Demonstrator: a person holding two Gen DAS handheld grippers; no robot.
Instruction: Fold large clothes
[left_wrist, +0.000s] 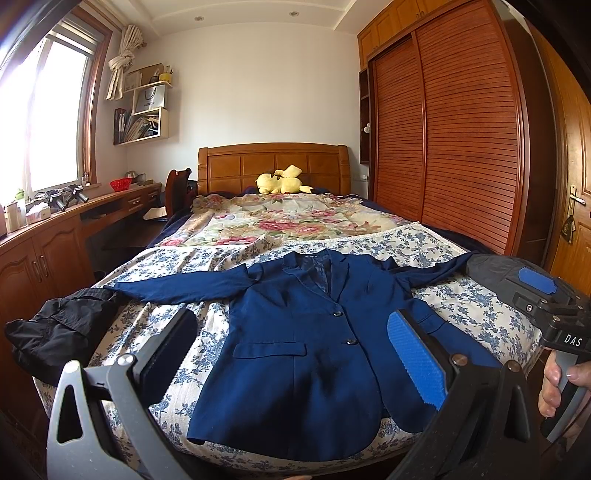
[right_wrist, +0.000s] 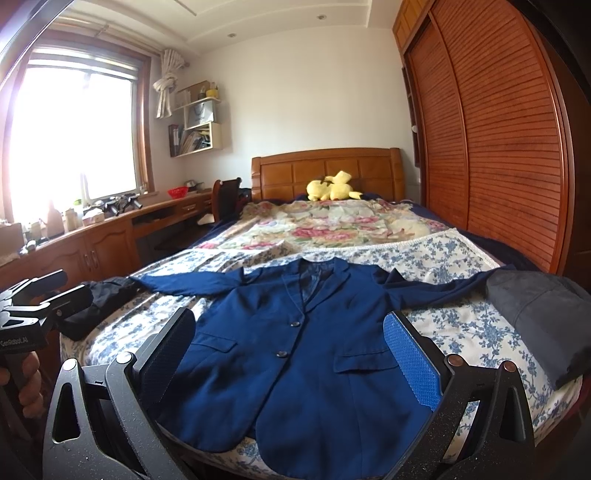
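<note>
Left gripper (left_wrist: 291, 354), jaws spread wide and empty, hovers over the navy blazer (left_wrist: 306, 343) lying flat, sleeves outstretched, on the floral bedspread (left_wrist: 476, 306). Right wrist view: right gripper (right_wrist: 291, 350), likewise wide apart and empty, above the blazer (right_wrist: 295, 354); grey garment (right_wrist: 543, 317) at the right.

Blazer's right sleeve (right_wrist: 443, 290) end hidden under a grey garment (right_wrist: 539, 321), left sleeve (left_wrist: 177, 286) end meeting a black garment (left_wrist: 48, 332), far shelf (left_wrist: 146, 107) contents too small to tell
</note>
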